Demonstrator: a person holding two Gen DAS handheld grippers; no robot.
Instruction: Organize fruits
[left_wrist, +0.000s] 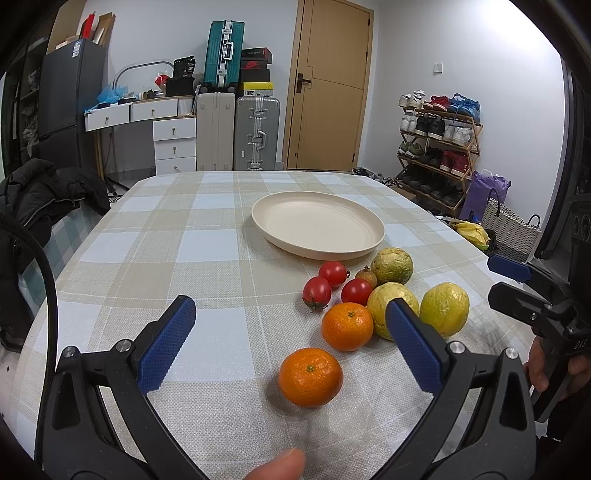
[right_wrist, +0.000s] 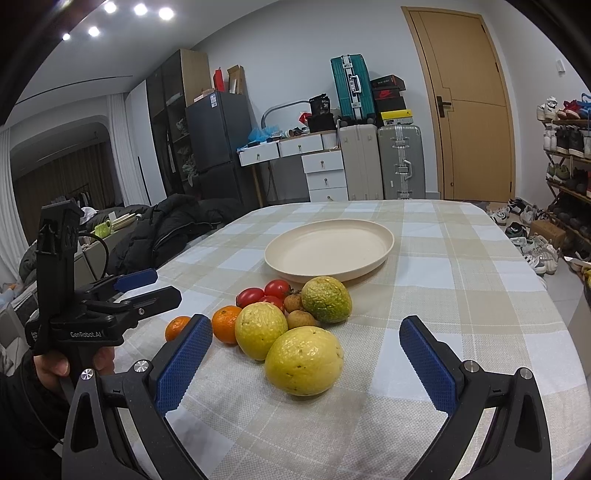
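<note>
Opening step of the sort, by the look of it: round cream shallow plate (left_wrist: 317, 229) is sitting bare on the checked beige-and-white clothed surface (left_wrist: 155, 258), all fruit lying loose just in front of it. Left gripper (left_wrist: 291, 339) is hanging with jaws spread wide, holding nothing, framing the nearest round orange mandarin (left_wrist: 310, 377), which is resting slightly apart from the cluster. Right gripper (right_wrist: 306, 362) is likewise gaping wide and empty, facing the nearest wrinkled yellow fruit (right_wrist: 303, 360). Behind these are lying a second orange mandarin (left_wrist: 347, 326), two more wrinkled yellow-green fruits (left_wrist: 391, 265) (left_wrist: 444, 308), three small red tomatoes (left_wrist: 317, 291) bunched together, and a small brown fruit (left_wrist: 367, 277); most are touching neighbours. Likely next move: lowering the left jaws around the lone mandarin, closing gently on its sides, then carrying it to the plate. Mandarin skin is looking smooth, glossy and firm; the yellow fruits' rind is looking puckered.
</note>
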